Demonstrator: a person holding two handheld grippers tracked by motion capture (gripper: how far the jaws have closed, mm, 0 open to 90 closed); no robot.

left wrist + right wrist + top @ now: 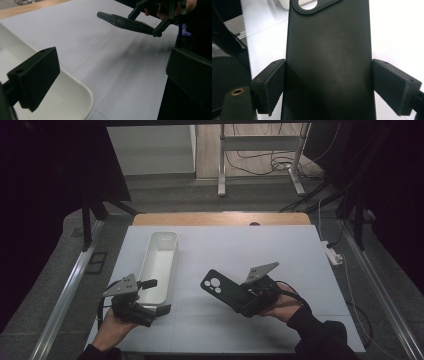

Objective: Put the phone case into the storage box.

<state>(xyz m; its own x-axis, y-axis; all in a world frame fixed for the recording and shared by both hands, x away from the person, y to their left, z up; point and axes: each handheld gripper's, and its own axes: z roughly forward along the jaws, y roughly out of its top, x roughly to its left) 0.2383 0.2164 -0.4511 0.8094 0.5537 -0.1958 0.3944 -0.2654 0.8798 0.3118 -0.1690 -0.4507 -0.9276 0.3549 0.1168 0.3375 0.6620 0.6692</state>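
A black phone case (pixel 220 287) with round camera holes is held above the white mat, its camera end pointing up and left. My right gripper (pixel 250 302) is shut on its lower half; in the right gripper view the case (pixel 329 57) sits squeezed between both jaws. The left gripper view shows the same case (pixel 125 22) edge-on, raised off the table. My left gripper (pixel 150 290) is open, one pad (pixel 37 77) hanging over the near end of the long white tray (pixel 159 265), nothing between its jaws.
The white tray's rounded near corner (pixel 86 100) lies under my left gripper. A white mat (pixel 280 250) covers the table, with a wooden edge (pixel 220 218) at the back. A power strip (pixel 334 254) lies off the right side. Dark curtains flank both sides.
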